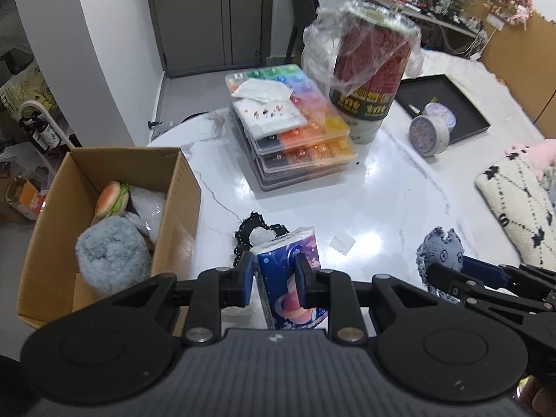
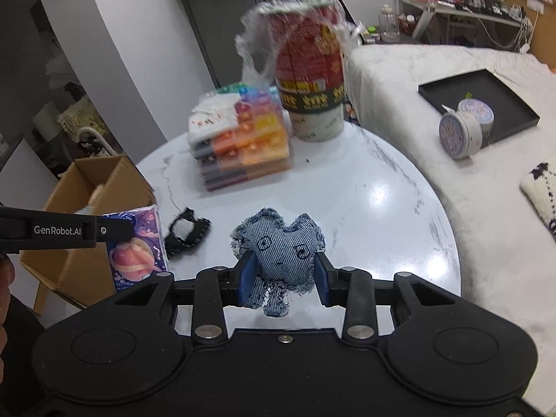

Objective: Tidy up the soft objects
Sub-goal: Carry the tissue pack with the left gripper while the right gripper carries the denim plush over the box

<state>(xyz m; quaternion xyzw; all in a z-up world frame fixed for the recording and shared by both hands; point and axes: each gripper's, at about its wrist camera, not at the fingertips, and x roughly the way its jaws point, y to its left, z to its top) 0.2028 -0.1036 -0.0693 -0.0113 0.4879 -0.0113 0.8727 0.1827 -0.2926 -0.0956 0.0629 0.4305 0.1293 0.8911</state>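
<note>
We see bright, even indoor light, with white glare patches on the glossy tabletop. The far stacked cups blur (motion, seemingly), and fisheye bending curves every edge.

White marble table, stacked bead boxes, wrapped paper cups, black lace piece

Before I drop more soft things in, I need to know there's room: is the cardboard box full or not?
Not full. The cardboard box stands open, holding a burger plush and grey fluffy item, with wall showing above them.
</note>
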